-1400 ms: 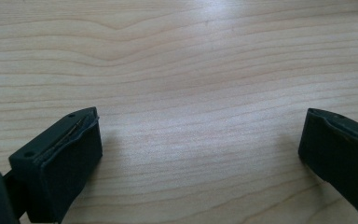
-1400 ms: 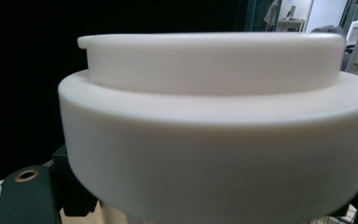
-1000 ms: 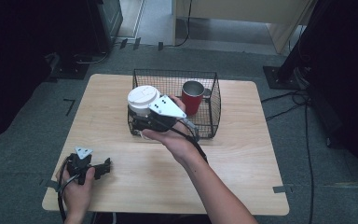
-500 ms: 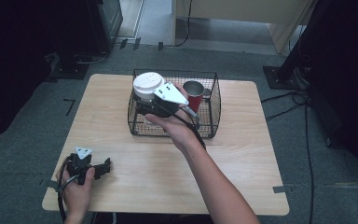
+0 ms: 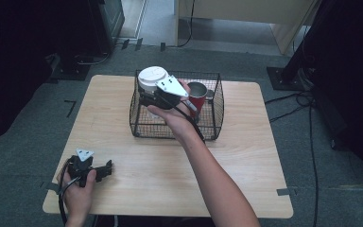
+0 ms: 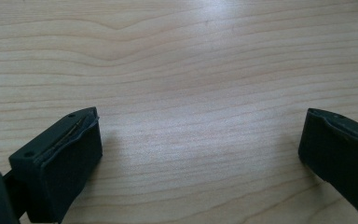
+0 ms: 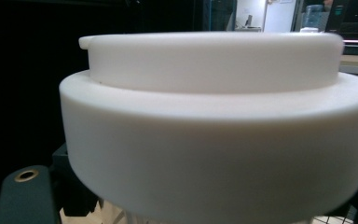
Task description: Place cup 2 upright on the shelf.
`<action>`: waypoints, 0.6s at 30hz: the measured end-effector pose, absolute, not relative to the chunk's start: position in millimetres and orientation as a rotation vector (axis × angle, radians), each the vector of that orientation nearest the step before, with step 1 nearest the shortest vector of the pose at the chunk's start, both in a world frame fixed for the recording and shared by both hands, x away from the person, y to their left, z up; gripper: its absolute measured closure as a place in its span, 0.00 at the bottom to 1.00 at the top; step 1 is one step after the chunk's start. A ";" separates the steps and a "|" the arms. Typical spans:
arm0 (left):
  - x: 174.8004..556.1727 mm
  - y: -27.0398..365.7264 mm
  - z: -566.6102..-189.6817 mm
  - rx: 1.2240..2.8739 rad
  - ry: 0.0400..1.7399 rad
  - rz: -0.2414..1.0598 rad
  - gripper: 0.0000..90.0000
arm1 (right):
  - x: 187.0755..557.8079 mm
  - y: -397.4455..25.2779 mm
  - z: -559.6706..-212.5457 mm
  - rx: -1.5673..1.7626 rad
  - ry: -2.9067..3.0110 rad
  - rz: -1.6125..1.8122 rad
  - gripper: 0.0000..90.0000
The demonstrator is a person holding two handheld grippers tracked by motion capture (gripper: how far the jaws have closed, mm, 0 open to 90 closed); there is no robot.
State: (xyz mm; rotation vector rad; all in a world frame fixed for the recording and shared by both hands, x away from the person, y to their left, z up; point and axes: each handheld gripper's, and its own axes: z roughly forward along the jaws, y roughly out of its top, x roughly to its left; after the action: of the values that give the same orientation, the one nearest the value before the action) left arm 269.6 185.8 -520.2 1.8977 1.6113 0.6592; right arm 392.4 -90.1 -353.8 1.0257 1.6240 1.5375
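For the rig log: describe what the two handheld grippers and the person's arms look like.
Both grippers are black, each topped by a grey three-cornered plate with small holes. The left gripper has blocky black jaws with flat pads and a black cable looping behind the hand. The right gripper trails a black cable along the forearm. Both forearms are bare, with no sleeves in sight.

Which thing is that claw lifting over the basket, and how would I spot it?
Start at the pale wooden table, then find the black wire basket near its far edge. Above the basket's left side, the right claw holds a cup with a wide white round lid. Its neighbour, the red metal mug, stands inside the basket.
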 end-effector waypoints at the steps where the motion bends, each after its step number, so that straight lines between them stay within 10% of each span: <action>1: 269.6 185.8 -520.2 1.898 1.611 0.660 0.00 | 394.9 -89.3 -355.2 1.027 1.616 1.534 0.18; 18: 269.6 185.8 -520.2 1.898 1.611 0.658 0.00 | 434.0 -82.8 -388.0 1.053 1.601 1.490 0.18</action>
State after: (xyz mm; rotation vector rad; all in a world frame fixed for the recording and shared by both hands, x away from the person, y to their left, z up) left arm 269.6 185.8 -520.2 1.8980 1.6114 0.6584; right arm 434.0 -82.8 -388.0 1.0529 1.6008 1.4897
